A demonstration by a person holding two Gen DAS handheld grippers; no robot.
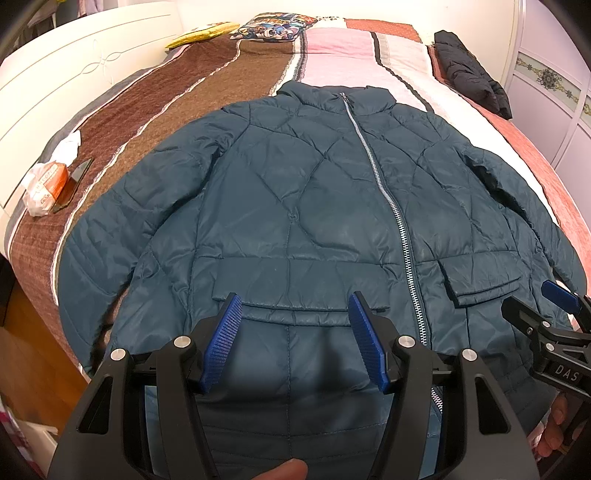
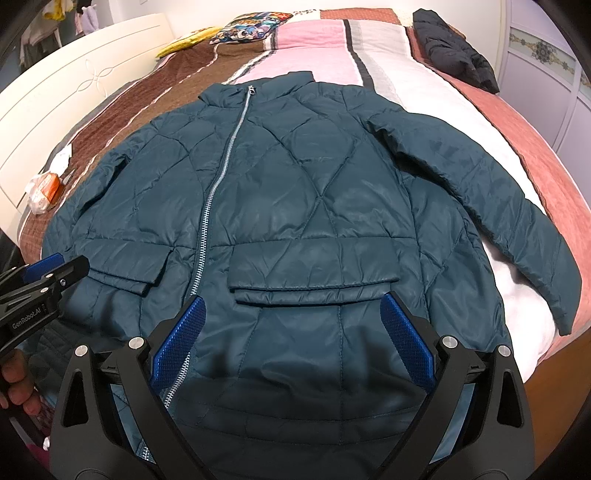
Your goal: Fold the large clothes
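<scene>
A teal quilted jacket (image 1: 295, 184) (image 2: 295, 184) lies flat and zipped on the bed, front up, collar far, hem toward me. Its left sleeve (image 1: 96, 251) runs down along the body. The right sleeve (image 2: 517, 229) angles out toward the bed's right edge. My left gripper (image 1: 293, 299) hovers open over the left pocket flap with nothing between its blue pads. My right gripper (image 2: 293, 301) hovers open above the right pocket flap, also with nothing between its pads. Each gripper shows in the other's view: the right gripper (image 1: 535, 301) at the far right, the left gripper (image 2: 66, 264) at the far left.
The bed's striped brown, pink and white blanket (image 1: 332, 48) carries a folded black jacket (image 1: 469, 70) at the far right. An orange tissue pack (image 1: 46, 181) and a dark flat object (image 1: 75, 181) lie at the left. A yellow item (image 1: 201, 35) and a patterned pillow (image 1: 273, 27) lie at the far end. A white headboard (image 1: 74, 74) stands on the left.
</scene>
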